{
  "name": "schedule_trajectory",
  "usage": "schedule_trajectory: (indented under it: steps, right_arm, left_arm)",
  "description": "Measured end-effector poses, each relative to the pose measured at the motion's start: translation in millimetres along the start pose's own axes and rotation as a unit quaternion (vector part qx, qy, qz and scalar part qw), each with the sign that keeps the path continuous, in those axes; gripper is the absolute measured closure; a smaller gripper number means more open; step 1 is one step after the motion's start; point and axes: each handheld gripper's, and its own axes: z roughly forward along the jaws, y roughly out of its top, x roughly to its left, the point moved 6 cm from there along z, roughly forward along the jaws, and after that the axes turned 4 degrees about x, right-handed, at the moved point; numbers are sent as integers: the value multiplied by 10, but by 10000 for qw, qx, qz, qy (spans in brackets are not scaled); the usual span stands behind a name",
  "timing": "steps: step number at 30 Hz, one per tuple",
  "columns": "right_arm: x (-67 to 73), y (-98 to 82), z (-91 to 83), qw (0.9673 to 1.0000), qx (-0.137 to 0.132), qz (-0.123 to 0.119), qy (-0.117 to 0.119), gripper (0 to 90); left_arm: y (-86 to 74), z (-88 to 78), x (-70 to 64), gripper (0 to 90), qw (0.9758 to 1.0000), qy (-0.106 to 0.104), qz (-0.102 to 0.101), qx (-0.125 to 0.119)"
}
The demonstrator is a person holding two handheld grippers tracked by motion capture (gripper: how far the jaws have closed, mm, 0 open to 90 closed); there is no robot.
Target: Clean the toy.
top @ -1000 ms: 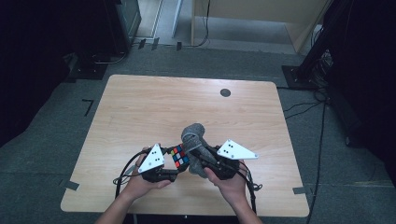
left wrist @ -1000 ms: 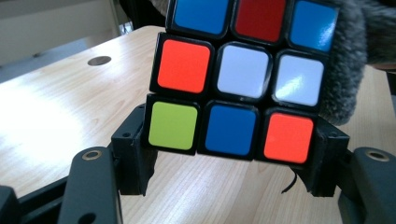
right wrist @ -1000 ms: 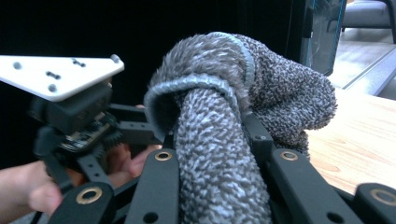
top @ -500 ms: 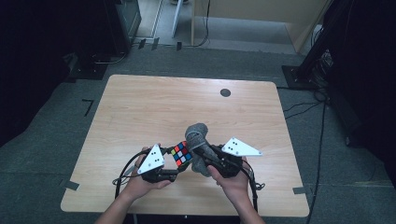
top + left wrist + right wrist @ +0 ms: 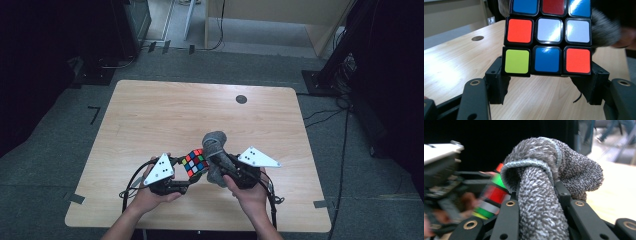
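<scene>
Cube (image 5: 195, 162) left of cloth (image 5: 216, 150)

Left gripper (image 5: 186, 172) clamped the colourful cube (image 5: 195, 162) above the wooden table (image 5: 165, 115); right gripper (image 5: 218, 165) gripped a grey cloth (image 5: 215, 145), pressed against the cube's side.

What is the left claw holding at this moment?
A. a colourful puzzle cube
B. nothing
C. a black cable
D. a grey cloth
A: in the left gripper view the two black jaws of the left claw press on the lower corners of the puzzle cube, held above the table.
</scene>
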Motion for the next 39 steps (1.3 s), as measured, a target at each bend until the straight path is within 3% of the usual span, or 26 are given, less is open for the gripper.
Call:
schedule_trajectory:
  steps: [1,3,4,7,9,11,12,15,17,19,21,23,25,26,27,29,30,33,34,36,38,39]
  right_arm:
    - [-50,-24,3,9999,52,56,-80,727]
    - [-80,-44,5,9994,182,-84,-294,729]
    - [-51,-28,-3,9995,143,-110,-261,729]
    - [143,79,-48,9994,-173,-192,235,728]
    - [222,93,-38,9989,-85,-357,302,728]
    - [170,72,-31,9991,-123,-284,288,728]
    - [96,45,-21,9997,-58,-186,166,729]
    - [-79,-28,-21,9998,114,96,-98,730]
    - [13,20,-53,9999,6,-109,-58,724]
    - [220,98,-71,9979,-135,-625,79,716]
    - [410,104,-38,9946,-38,-1025,179,713]
    - [499,25,39,9924,198,-1183,256,712]
    - [508,-66,111,9920,372,-1168,318,715]
    - [509,-89,127,9916,415,-1171,363,717]
    - [505,-111,146,9909,506,-1184,382,720]
    - [474,-92,141,9918,461,-1138,362,726]
    - [433,-56,118,9937,343,-1020,326,727]
    - [279,22,35,9959,107,-860,-251,727]
    - [254,29,18,9963,86,-802,-290,726]
    - [284,19,7,9971,84,-748,-50,721]
    - [430,-19,52,9938,201,-1048,304,716]
    - [495,-44,84,9917,289,-1187,405,716]
  left_arm:
    - [-7,0,10,344,10000,-31,-46,-13]
    - [-31,20,25,344,10000,18,-22,48]
    - [-42,35,24,344,9999,83,28,98]
    - [-70,85,-27,345,9990,187,290,272]
    - [-46,73,-61,344,9993,87,295,204]
    - [-23,41,-62,344,9997,-8,244,96]
    - [-13,22,-54,344,9998,-30,196,47]
    - [-5,9,-16,344,9998,86,183,95]
    - [-35,51,-2,344,9988,259,258,320]
    - [-83,114,-5,344,9971,376,309,579]
    - [-113,174,-37,344,9953,457,367,770]
    - [-119,203,-69,344,9934,542,447,904]
    - [-118,218,-82,344,9906,747,521,1018]
    - [-118,217,-86,344,9870,912,681,1130]
    - [-110,215,-91,345,9860,963,730,1149]
    - [-86,200,-88,345,9867,954,705,1111]
    - [-80,197,-83,345,9868,955,702,1100]
    - [-73,182,-75,345,9878,930,683,1045]
    - [-68,180,-73,345,9881,932,664,1024]
    - [-74,188,-65,345,9876,948,668,1060]
    - [-95,198,-62,345,9859,993,725,1140]
    - [-94,197,-68,345,9864,961,707,1132]
